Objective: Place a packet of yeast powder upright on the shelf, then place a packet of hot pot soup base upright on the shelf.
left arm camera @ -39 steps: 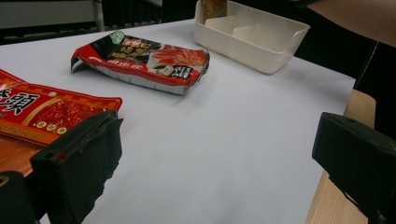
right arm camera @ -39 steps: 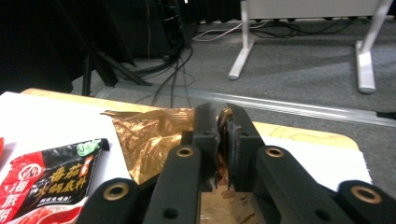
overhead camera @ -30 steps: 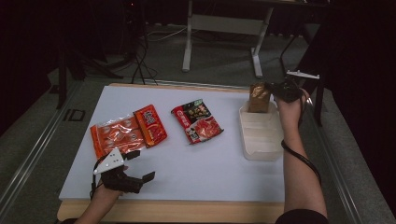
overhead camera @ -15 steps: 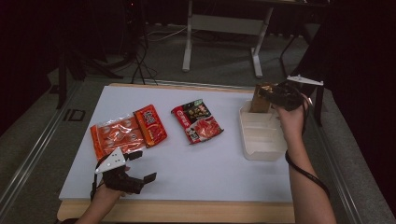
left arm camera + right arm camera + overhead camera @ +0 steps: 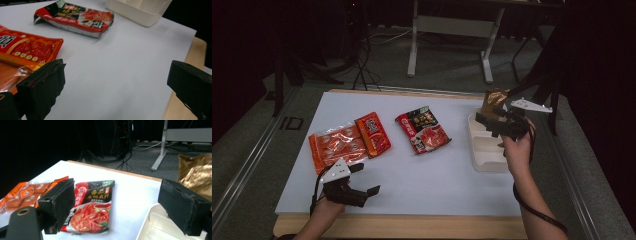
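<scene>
A: Where is the gold packet (image 5: 493,101) relative to the white tray (image 5: 486,161)?

B: It stands upright at the tray's far end, leaning on the far wall. In the right gripper view it rises just behind the tray's far corner.

A: And the right gripper (image 5: 492,125)?

B: It hangs over the tray's far half, just on the near side of the packet. Its jaws have just been opening and now stand released, wide apart, with nothing between them; the packet is free of the pads.

A: The left gripper (image 5: 362,192)?

B: Well to the left of the tray, near the front edge of the white table sheet (image 5: 437,175). Its jaws are spread wide too, empty, hovering low over bare sheet.

A: What else lies left of the tray?

B: A red and black sauce packet (image 5: 423,131) lies flat just beside it. Farther left lie a red packet (image 5: 372,134) and an orange packet (image 5: 333,150), the two touching or overlapping.
</scene>
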The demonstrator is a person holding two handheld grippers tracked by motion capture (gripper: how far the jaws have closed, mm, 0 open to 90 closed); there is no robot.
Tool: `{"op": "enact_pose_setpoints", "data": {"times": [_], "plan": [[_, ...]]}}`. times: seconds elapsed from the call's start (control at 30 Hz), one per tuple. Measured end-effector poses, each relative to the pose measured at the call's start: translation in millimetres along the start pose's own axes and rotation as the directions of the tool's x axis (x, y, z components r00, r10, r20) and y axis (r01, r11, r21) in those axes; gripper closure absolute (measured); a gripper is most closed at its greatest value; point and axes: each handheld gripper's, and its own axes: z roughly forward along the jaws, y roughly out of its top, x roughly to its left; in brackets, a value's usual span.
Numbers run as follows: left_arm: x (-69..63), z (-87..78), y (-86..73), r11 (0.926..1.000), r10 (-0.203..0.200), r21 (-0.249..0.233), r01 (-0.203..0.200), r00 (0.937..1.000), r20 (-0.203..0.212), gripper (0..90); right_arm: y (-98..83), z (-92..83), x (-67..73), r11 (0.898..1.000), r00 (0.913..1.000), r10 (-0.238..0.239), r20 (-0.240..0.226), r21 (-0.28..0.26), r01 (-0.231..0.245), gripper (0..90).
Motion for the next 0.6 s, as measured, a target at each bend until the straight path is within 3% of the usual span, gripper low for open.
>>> {"op": "enact_pose_setpoints", "data": {"times": [0.07,0.17,0.3,0.5,0.6], "plan": [[0.9,-0.1,0.2,1.0000,-0.001,0.002,0.001,1.0000,0.000,1.7,-3.6,-1.1,3.1,1.000,1.0000,-0.005,-0.007,0.003,0.005,13.9],[4.4,-1.1,1.3,0.9995,-0.031,-0.008,0.031,0.9995,-0.002,1.7,-15.5,-6.4,16.9,0.998,0.9979,-0.059,-0.025,0.010,0.060,13.9],[4.8,-2.6,2.3,0.9998,-0.019,-0.009,0.019,0.9996,-0.019,1.7,-24.7,-13.0,30.6,0.993,0.9927,-0.119,-0.023,0.013,0.119,13.8],[2.3,1.8,5.5,0.9998,0.007,0.021,-0.007,0.9997,-0.024,1.8,-40.3,-24.4,49.5,0.989,0.9874,-0.143,-0.068,0.033,0.145,13.9],[2.7,5.3,8.0,0.9993,0.015,0.034,-0.014,0.9998,-0.016,2.2,-49.2,-29.8,57.5,0.984,0.9843,-0.166,-0.059,0.052,0.169,14.0]]}}
